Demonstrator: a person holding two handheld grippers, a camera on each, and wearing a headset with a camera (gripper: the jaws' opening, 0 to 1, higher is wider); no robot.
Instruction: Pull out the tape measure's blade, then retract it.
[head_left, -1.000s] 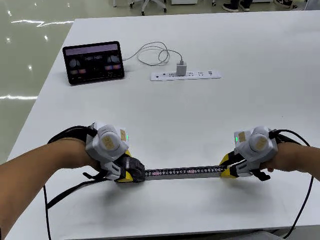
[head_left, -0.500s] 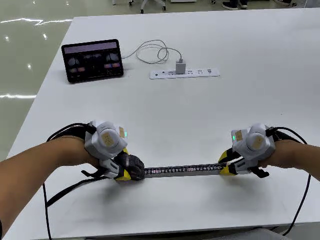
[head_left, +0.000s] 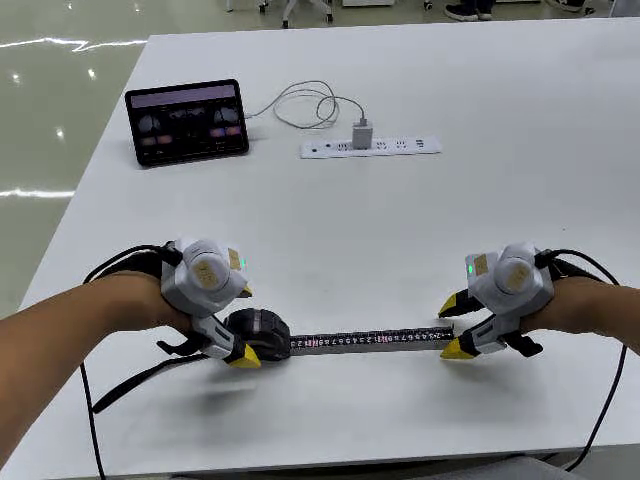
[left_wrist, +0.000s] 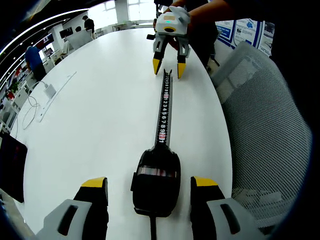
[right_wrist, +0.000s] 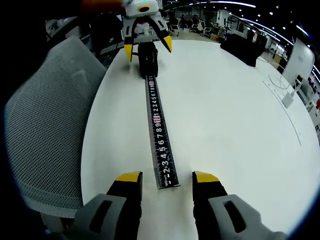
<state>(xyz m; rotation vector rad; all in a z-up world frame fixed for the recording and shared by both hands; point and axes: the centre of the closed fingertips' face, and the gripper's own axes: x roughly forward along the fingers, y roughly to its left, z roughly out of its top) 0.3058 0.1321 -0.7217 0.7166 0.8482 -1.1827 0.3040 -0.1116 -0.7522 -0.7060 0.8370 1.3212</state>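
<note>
Two claws splayed, blade extended

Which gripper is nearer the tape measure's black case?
Left. The left gripper straddles the case, jaws open; the right gripper sits at the blade's far end, open around its tip.

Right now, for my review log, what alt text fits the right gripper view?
A tape measure blade lies pulled out along a white table, its end between the open right gripper's yellow-tipped jaws. At the far end its black case sits between the left gripper's open jaws; a grey mesh chair back is at the view's left.
</note>
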